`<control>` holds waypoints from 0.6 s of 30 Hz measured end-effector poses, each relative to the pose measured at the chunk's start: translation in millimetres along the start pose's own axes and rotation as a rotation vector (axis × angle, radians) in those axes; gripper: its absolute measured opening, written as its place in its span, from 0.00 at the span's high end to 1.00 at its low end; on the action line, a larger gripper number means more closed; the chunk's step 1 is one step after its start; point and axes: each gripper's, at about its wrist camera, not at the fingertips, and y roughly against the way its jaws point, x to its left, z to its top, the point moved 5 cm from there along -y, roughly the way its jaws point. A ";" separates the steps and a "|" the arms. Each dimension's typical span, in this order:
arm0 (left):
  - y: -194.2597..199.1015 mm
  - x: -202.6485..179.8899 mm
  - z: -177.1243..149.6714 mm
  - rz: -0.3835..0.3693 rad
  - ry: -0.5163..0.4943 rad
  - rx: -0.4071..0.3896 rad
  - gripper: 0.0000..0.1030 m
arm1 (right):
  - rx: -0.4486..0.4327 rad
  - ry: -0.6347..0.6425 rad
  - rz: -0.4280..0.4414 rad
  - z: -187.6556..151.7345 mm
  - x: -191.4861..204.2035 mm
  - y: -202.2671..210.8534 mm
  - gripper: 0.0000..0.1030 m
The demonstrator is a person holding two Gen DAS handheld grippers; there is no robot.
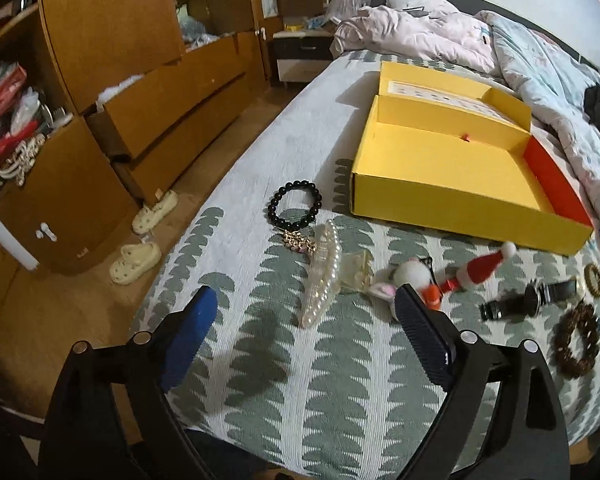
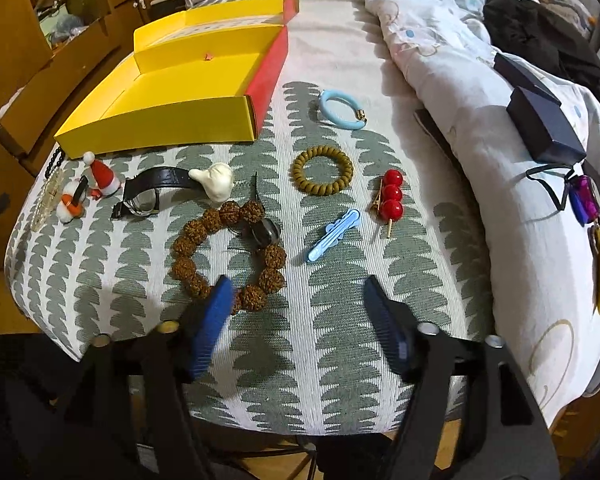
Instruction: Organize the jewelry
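An open yellow box (image 1: 440, 164) lies empty on the bed; it also shows in the right wrist view (image 2: 160, 116). My left gripper (image 1: 304, 312) is open above a pearl hair clip (image 1: 320, 280), near a black bead bracelet (image 1: 295, 208) and a Santa-hat clip (image 1: 484, 266). My right gripper (image 2: 300, 300) is open and empty, just in front of a brown bead bracelet (image 2: 204, 252) and a blue hair clip (image 2: 334, 234). Beyond lie an olive coil band (image 2: 322, 170), a red bead pin (image 2: 392, 196), a light-blue bangle (image 2: 342, 110) and a black watch (image 2: 148, 194).
The bed's left edge drops to the floor, where slippers (image 1: 148, 240) and wooden drawers (image 1: 164, 120) stand. A bunched quilt (image 2: 480, 80) with dark boxes (image 2: 544, 128) borders the right side. A pouch and yellow item (image 2: 596, 232) lie far right.
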 end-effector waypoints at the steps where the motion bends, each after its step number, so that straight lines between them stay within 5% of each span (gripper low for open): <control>1: 2.0 -3.3 -2.6 0.009 -0.008 -0.012 0.12 | -0.001 -0.001 -0.003 -0.8 0.2 -0.3 0.26; 18: 28.1 -41.5 -15.1 -0.097 -0.056 -0.085 0.06 | 0.012 0.017 -0.021 -5.8 13.9 -11.4 0.26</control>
